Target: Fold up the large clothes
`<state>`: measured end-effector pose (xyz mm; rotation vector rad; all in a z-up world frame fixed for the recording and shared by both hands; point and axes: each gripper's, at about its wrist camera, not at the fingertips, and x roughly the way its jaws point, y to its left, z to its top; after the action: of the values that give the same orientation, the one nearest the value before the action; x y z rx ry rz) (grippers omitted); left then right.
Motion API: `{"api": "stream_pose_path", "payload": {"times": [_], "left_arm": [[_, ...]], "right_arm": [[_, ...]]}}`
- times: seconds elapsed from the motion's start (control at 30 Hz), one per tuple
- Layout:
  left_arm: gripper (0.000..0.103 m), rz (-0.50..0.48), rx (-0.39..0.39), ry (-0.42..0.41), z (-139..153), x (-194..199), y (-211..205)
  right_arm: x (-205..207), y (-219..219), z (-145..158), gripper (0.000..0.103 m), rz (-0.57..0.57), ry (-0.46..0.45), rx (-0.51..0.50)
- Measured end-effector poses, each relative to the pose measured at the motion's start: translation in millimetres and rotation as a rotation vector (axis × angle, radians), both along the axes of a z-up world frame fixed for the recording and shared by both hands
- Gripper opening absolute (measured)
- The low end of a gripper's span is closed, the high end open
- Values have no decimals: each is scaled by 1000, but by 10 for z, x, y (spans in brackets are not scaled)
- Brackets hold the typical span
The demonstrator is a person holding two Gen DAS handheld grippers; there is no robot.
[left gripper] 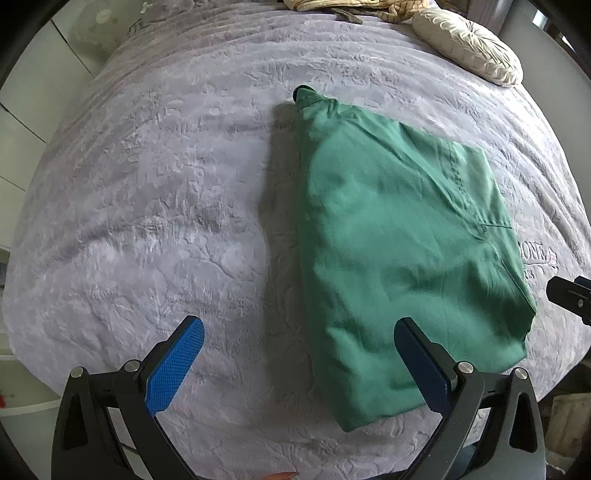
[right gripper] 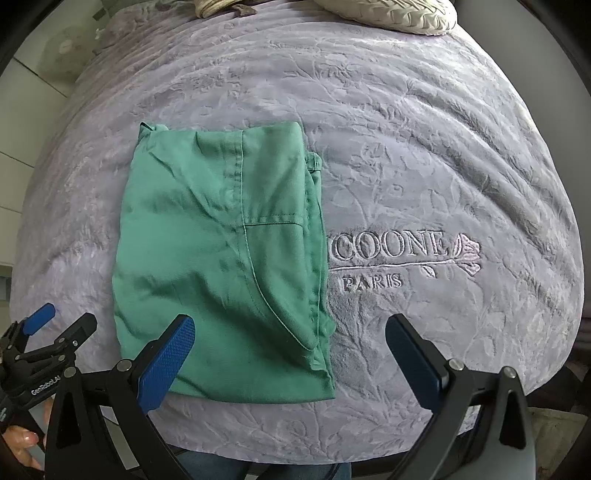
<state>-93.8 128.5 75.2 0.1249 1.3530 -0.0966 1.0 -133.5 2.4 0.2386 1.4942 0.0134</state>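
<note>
A green garment (left gripper: 399, 240) lies folded into a tall rectangle on the lilac plush bedspread (left gripper: 147, 221). In the right wrist view the green garment (right gripper: 221, 258) is flat, with a seam and pocket line showing on top. My left gripper (left gripper: 299, 354) is open and empty, held above the garment's near left edge. My right gripper (right gripper: 290, 350) is open and empty, held above the garment's near right corner. The left gripper also shows at the left edge of the right wrist view (right gripper: 55, 325). Neither gripper touches the cloth.
A cream ruffled pillow (left gripper: 469, 44) and striped cloth (left gripper: 369, 5) lie at the far end of the bed. Embroidered lettering (right gripper: 399, 254) marks the bedspread right of the garment. The bed's near edge runs just below the grippers. White cabinets (left gripper: 26, 110) stand at left.
</note>
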Motion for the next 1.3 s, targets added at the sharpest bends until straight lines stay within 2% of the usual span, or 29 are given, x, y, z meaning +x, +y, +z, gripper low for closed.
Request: {"api": "stream_pose_path", "payload": {"times": [1.3], "left_arm": [[103, 7, 16, -14, 79, 26, -42]], "right_arm": [[13, 17, 24, 103, 13, -5, -24]]}}
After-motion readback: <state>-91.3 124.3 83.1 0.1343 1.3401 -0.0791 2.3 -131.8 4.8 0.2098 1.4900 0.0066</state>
